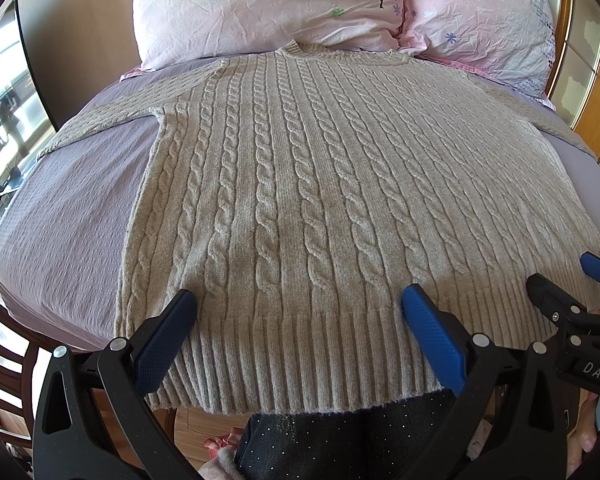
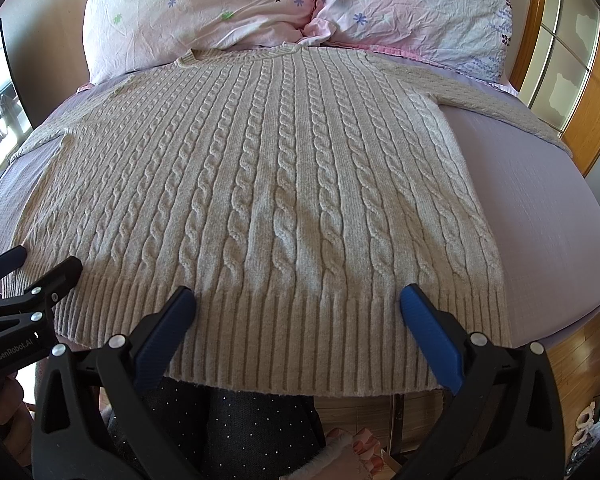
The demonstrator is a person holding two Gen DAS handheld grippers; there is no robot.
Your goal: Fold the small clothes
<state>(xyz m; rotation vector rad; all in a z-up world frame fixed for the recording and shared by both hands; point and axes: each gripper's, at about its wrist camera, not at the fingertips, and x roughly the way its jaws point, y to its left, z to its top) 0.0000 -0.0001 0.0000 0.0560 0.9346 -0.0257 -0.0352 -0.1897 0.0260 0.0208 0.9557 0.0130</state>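
Observation:
A beige cable-knit sweater [image 1: 320,184] lies flat on the bed, collar toward the pillows, both sleeves spread out to the sides, ribbed hem at the near edge. It also shows in the right wrist view [image 2: 268,184]. My left gripper [image 1: 298,304] is open, hovering over the left half of the hem, holding nothing. My right gripper [image 2: 298,304] is open over the right half of the hem, empty. The right gripper shows at the right edge of the left wrist view [image 1: 568,280], and the left gripper at the left edge of the right wrist view [image 2: 32,268].
The bed has a lilac sheet [image 1: 68,216]. Two pink floral pillows [image 1: 260,4] [image 2: 412,8] lie at its head. A wooden headboard frame [image 2: 540,40] stands at the right. The person's dark trousers [image 1: 340,440] are at the bed's near edge. A window [image 1: 4,112] is on the left.

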